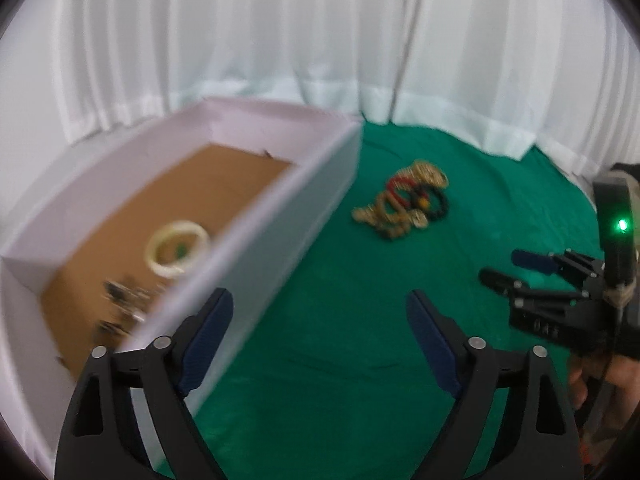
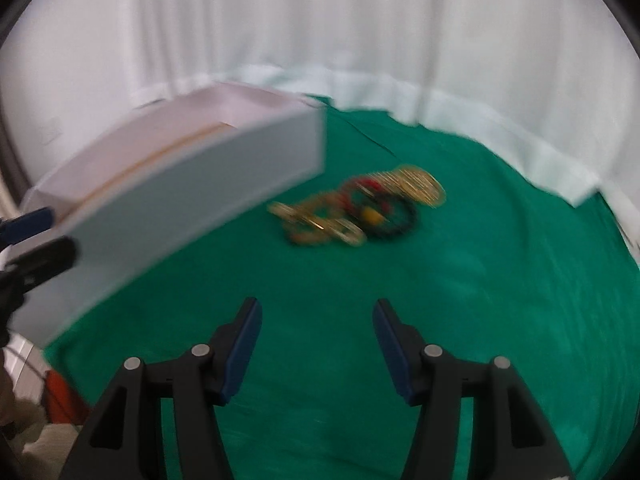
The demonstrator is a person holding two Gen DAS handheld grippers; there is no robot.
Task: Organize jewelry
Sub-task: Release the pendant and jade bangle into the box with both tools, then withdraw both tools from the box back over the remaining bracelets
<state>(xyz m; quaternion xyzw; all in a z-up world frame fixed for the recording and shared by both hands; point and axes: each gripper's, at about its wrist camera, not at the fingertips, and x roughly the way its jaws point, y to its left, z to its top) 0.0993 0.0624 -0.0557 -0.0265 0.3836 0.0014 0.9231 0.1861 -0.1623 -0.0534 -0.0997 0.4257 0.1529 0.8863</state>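
Note:
A heap of bangles and bracelets (image 1: 404, 200) (image 2: 360, 210), gold, red and black, lies on the green cloth (image 1: 340, 340) (image 2: 480, 300). To its left stands a white box (image 1: 276, 236) (image 2: 192, 184) with a brown floor; a cream bangle (image 1: 178, 250) and some small dark pieces (image 1: 124, 304) lie inside. My left gripper (image 1: 320, 320) is open and empty, over the box's near wall and the cloth. My right gripper (image 2: 316, 324) (image 1: 504, 270) is open and empty above bare cloth, short of the heap.
White curtains (image 1: 320, 40) (image 2: 320, 40) hang behind the table, their hems lying on the cloth's far edge. The left gripper's fingers (image 2: 36, 248) show at the left edge of the right wrist view, beside the box. A hand (image 1: 600, 376) holds the right gripper.

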